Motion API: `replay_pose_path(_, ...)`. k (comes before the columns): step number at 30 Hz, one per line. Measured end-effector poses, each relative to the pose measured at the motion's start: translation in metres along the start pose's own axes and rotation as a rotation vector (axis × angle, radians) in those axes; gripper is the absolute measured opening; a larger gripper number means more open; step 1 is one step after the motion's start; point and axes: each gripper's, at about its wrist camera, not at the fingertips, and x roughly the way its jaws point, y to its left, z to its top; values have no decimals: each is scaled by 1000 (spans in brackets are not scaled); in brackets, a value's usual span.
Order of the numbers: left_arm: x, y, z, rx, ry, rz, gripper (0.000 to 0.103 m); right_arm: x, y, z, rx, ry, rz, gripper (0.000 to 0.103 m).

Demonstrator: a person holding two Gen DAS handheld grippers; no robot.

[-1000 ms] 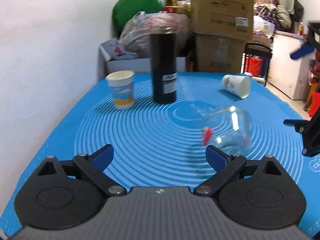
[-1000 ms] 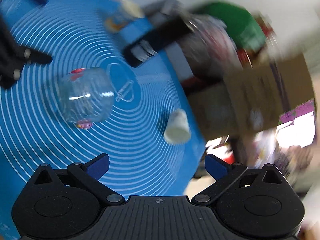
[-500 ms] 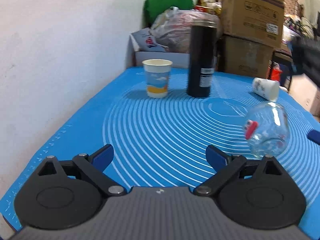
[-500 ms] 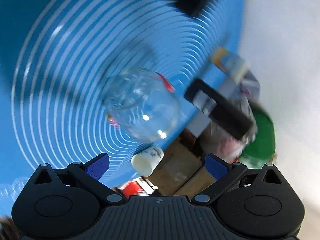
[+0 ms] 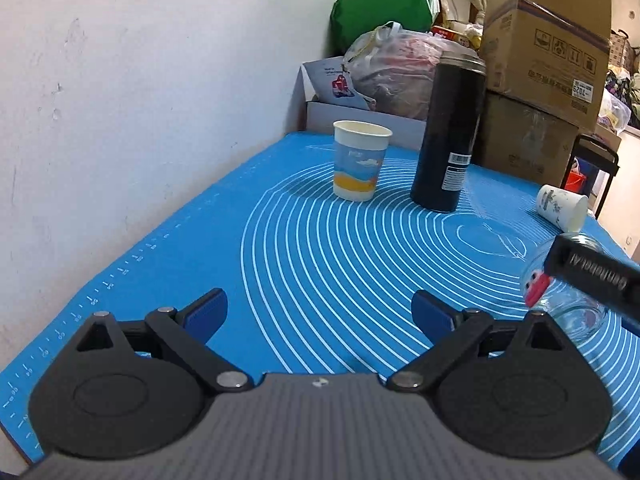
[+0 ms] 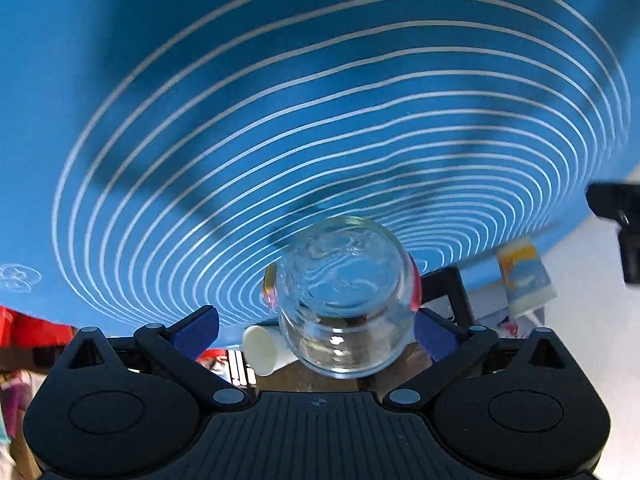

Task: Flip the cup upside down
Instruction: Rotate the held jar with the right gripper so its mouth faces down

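Note:
A clear round glass cup (image 6: 344,296) with red and yellow prints lies between the wide-apart blue fingers of my right gripper (image 6: 316,326), which is open and turned over, so the blue mat (image 6: 280,100) fills the top of its view. Whether a finger touches the glass I cannot tell. In the left wrist view the same glass (image 5: 568,300) rests on the mat at the right, partly hidden by the right gripper's black body (image 5: 592,276). My left gripper (image 5: 320,312) is open and empty, low over the mat's near left part (image 5: 320,248).
An upright printed paper cup (image 5: 361,165) and a tall black bottle (image 5: 448,132) stand at the mat's far side. A white paper cup (image 5: 564,206) lies on its side at the far right. A white wall runs along the left; boxes and bags stand behind the table.
My right gripper has rolled over and closed in on the glass, which now sits between its open fingers. My left gripper has swung left, away from the glass.

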Motion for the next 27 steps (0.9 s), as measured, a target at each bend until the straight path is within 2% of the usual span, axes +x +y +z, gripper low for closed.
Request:
replay_pose_path(9,3,0,2,11,22,-64,98,6,-1,11,-67,-39,-79,97)
replay_pose_path(12,3,-3,1,29,35,-94,98,7,-1,10,-75,-58,-131,83)
replay_pose_path(13,3,-4,0,35,38,-101,98,7,-1,10,-59,-68,-150,79)
replay_pose_path(21,2,-11,-1,78,55,-157,98,6,4,-2,67,-143,-200,78)
replay_pose_path(27,2,-15,-2,101,61,-177,98,3,1,-10,180,-195,-188,78)
